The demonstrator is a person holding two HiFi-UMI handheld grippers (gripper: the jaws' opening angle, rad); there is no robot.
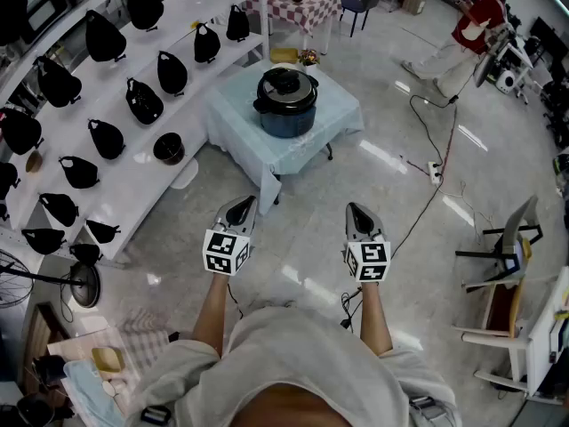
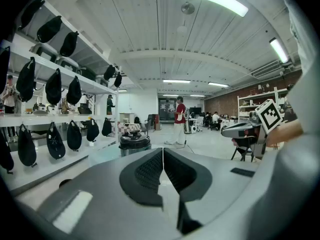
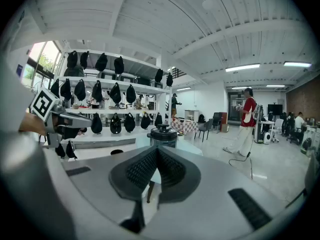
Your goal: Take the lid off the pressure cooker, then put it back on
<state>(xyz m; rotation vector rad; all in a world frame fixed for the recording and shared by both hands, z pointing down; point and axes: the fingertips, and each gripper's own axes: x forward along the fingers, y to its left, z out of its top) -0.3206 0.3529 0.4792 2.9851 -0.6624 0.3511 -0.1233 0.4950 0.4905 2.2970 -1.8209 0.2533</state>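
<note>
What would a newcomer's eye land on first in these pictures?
The dark pressure cooker, lid on, stands alone on a small table draped in light blue, mid-floor. Rows of black bags fill the white shelves at the left. In the foreground the left gripper and right gripper are both shut and empty, well short of the table.

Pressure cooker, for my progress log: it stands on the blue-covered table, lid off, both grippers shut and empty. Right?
No: the head view shows the lid on the pressure cooker. It does stand on the blue-covered table, and the left gripper and right gripper are shut and empty.
</note>
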